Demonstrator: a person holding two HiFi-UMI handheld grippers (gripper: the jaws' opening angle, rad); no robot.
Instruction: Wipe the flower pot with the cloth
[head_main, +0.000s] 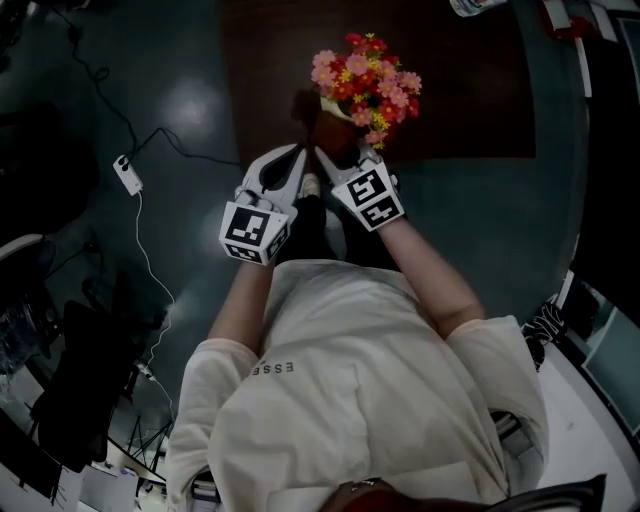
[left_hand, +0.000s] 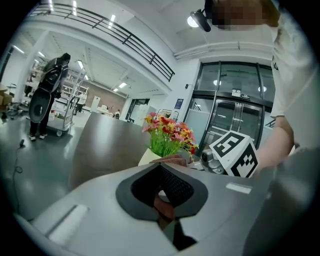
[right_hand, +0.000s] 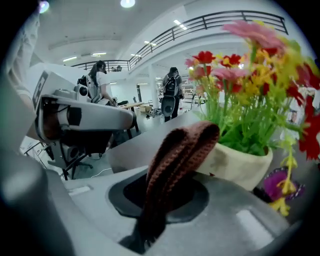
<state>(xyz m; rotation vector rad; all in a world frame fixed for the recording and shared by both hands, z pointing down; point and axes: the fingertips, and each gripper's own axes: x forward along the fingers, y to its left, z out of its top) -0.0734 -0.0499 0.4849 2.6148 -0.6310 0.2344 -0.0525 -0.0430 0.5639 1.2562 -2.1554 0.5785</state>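
My right tongs (right_hand: 160, 192) are clamped tight on the cloth (right_hand: 175, 155), a brown knitted strip. It rises out of the tongs in a fold, and the top of that fold lies against the near side of the flower pot (right_hand: 240, 162), just under its rim. My left tongs (left_hand: 161, 172) are closed too, with only a sliver of the same reddish-brown cloth pinched between them. More of the cloth shows just past their tips, right in front of the pot.

From above, both tongs point inward and their tips nearly meet at the side of the pot nearest me. The left tongs come in from the left and the right tongs from the right.

The flower pot is cream-coloured and stands upright. It is filled with a dense bunch of flowers (right_hand: 250, 65): green stems topped with red, pink and yellow blooms that spread wider than the rim. One purple bloom hangs low beside the pot on the side away from the cloth.

The pot stands on a dark brown desk (head_main: 460, 100), close to the edge nearest me. Beyond that edge is a glossy dark floor (head_main: 100, 130), and well off to the left of the pot a thin cable runs across it to a small white plug block (head_main: 128, 175).
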